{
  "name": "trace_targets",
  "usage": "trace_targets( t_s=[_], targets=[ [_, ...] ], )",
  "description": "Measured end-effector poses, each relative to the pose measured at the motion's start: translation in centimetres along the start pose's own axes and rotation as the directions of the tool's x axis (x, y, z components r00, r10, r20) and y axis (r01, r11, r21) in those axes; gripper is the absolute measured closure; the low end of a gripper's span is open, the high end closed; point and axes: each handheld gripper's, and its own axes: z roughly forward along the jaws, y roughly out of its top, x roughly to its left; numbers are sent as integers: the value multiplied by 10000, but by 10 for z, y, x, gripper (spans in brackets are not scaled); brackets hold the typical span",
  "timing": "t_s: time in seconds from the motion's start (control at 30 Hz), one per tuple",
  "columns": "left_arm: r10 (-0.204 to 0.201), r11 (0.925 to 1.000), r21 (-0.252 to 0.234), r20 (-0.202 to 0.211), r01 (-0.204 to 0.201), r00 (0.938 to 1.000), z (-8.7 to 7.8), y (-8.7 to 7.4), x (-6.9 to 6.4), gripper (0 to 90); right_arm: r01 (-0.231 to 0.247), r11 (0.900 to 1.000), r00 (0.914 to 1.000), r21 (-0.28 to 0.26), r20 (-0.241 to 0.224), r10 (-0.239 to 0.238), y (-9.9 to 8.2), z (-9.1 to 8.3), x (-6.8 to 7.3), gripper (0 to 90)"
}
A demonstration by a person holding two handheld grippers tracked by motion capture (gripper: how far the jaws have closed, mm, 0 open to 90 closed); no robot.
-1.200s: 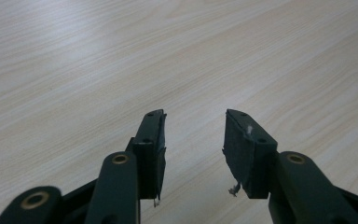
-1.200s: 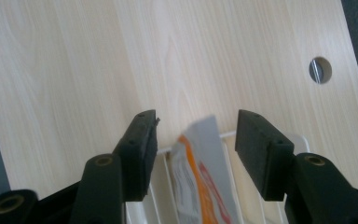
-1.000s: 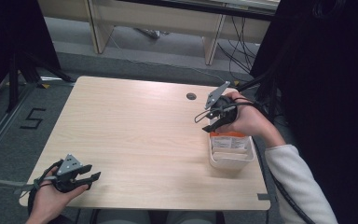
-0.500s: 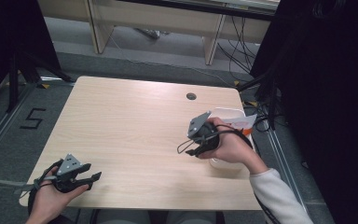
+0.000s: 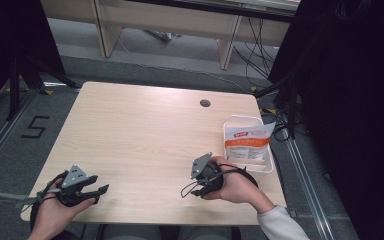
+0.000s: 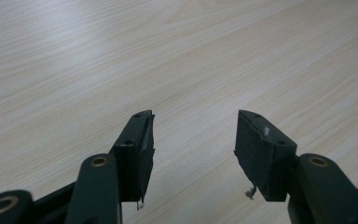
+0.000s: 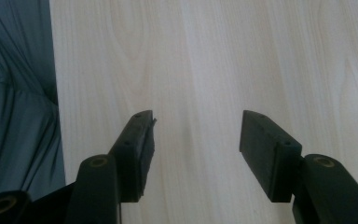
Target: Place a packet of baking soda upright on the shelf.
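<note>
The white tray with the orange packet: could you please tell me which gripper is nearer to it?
Right. The right gripper lies just left of the tray, near the table's front edge; the left gripper rests at the far front-left corner.

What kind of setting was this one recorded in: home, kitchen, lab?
Most likely an office or lab room set up for recording. A bare wooden desk with a cable hole stands on grey carpet marked with a taped number 5, and loose cables trail beside dark curtains.
</note>
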Motion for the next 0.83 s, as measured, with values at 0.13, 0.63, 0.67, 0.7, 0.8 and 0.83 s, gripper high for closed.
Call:
trace_targets(
  t_s=[0.13, 0.63, 0.67, 0.7, 0.8, 0.83],
  targets=[
    [188, 9998, 76, 87, -188, 9998, -1, 0, 1, 461, -178, 9985, 9997, -511, 132, 185, -7, 7, 7, 471],
    [374, 9993, -76, 382, -371, 9986, 1, 1, -1, 443, -646, 9929, 9978, -995, -205, 629, -32, 23, 33, 482],
    [397, 9992, -63, 376, -395, 9985, 0, 1, -1, 443, -684, 9924, 9975, -1024, -247, 662, -35, 22, 35, 482],
    [419, 9991, -50, 382, -417, 9984, 1, 1, -1, 443, -728, 9920, 9972, -1030, -266, 704, -36, 22, 37, 482],
    [407, 9992, -28, 303, -407, 9987, 0, 2, -1, 444, -872, 9898, 9961, -1123, -205, 855, -43, 21, 39, 481],
    [346, 9994, -64, 296, -345, 9990, 1, 2, -2, 445, -925, 9886, 9957, -1186, -188, 909, -46, 21, 39, 481]
  ],
)
